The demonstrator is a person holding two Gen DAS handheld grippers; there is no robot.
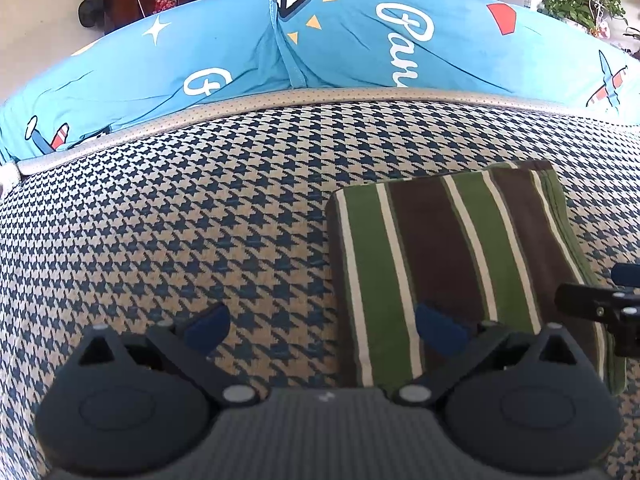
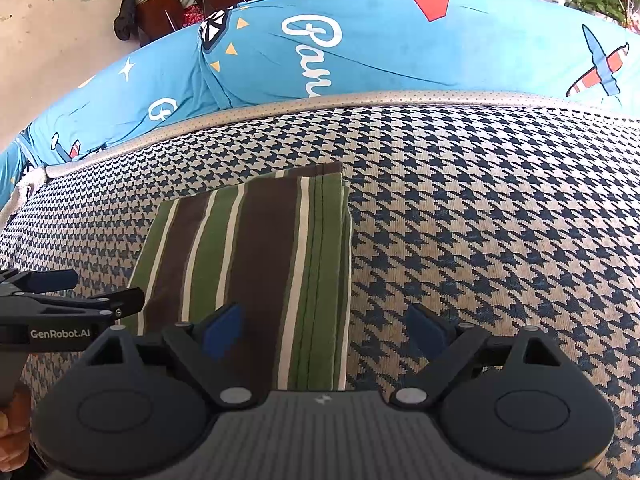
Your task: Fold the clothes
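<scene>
setting: houndstooth-covered cushion (image 1: 200, 220) is filling the foreground, with a blue printed bedsheet (image 1: 360, 40) bulging behind its piped edge and wooden chairs (image 2: 192, 4) sitting further back.

left gripper (image 1: 324, 326): you are holding it angled down over the cushion, jaws spread wide and pinching nothing. its left blue pad is hanging over bare houndstooth; its right pad is hanging over the left part of the garment.

garment: folded striped cloth (image 1: 452, 264) is lying flat on the cushion as a neat rectangle, green, brown and cream stripes running away from you, so its long axis is pointing from your grippers toward the bedsheet. it is sitting between your two hands, right of the left gripper's centre and left of the right gripper's centre.

right gripper (image 2: 324, 328): you are keeping it spread as well, empty. its left pad is hovering over the cloth's right part, its right pad over bare cushion; the cloth's right edge (image 2: 346, 280) is running between the pads.

nearer hand: both are looking about equally close to the near short edge; i cannot tell which is closer.

progress: judging by the compact shape, folding is looking close to finished. any further fold would mean taking the near edge and carrying it along the stripes.
</scene>
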